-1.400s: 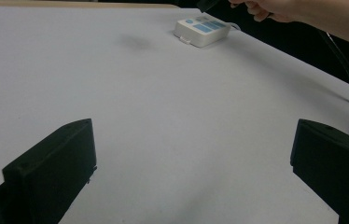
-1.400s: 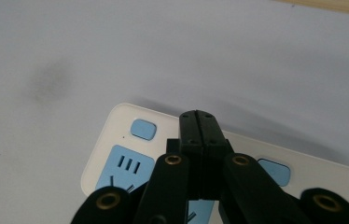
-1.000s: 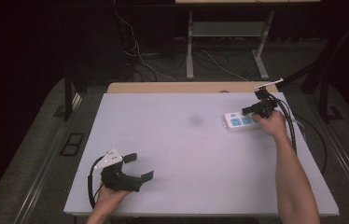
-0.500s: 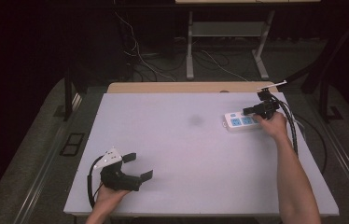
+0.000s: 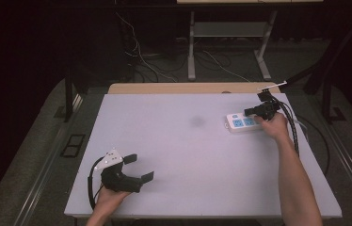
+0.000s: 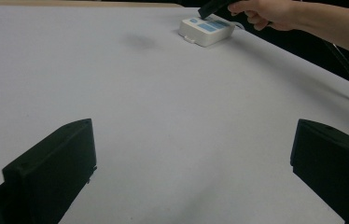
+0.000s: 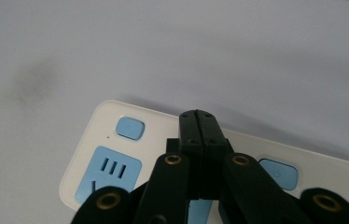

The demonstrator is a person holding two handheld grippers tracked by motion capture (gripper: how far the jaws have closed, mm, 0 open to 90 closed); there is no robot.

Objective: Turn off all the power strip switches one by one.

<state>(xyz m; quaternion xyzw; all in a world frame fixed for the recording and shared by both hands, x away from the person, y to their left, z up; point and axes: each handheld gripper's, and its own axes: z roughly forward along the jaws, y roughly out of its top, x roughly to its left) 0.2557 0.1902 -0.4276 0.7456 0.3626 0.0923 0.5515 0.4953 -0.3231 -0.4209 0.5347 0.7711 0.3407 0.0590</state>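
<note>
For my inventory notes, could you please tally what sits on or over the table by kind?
Power strips: 1
Grippers, left open and right shut over the strip: 2
Total: 3
</note>
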